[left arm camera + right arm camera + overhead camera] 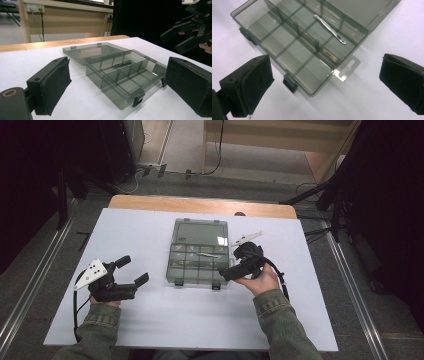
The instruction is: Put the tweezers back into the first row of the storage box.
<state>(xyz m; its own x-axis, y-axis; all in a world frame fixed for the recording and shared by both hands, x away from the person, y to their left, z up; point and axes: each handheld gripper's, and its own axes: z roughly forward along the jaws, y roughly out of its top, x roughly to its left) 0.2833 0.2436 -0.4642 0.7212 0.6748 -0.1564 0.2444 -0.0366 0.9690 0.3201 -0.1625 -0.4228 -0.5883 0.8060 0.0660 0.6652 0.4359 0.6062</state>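
Your left gripper (pixel 134 270) sits low on the white table (pixel 150 320), jaws spread wide with nothing between them, well apart from the smoky compartment box (pixel 199 257). That box lies mid-table, its lid (pixel 200 231) flung flat open behind it. Your right gripper (pixel 231 271) hovers just beside the box's right edge, jaws parted too and empty. One slim metal piece (pixel 329 25) rests in a compartment near the hinge.

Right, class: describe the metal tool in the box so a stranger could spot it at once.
On the white table lies an open smoky-grey plastic box with dividers. The thin silvery tweezers lie slantwise in a compartment of the row nearest the flat-lying lid, the only shiny item inside.
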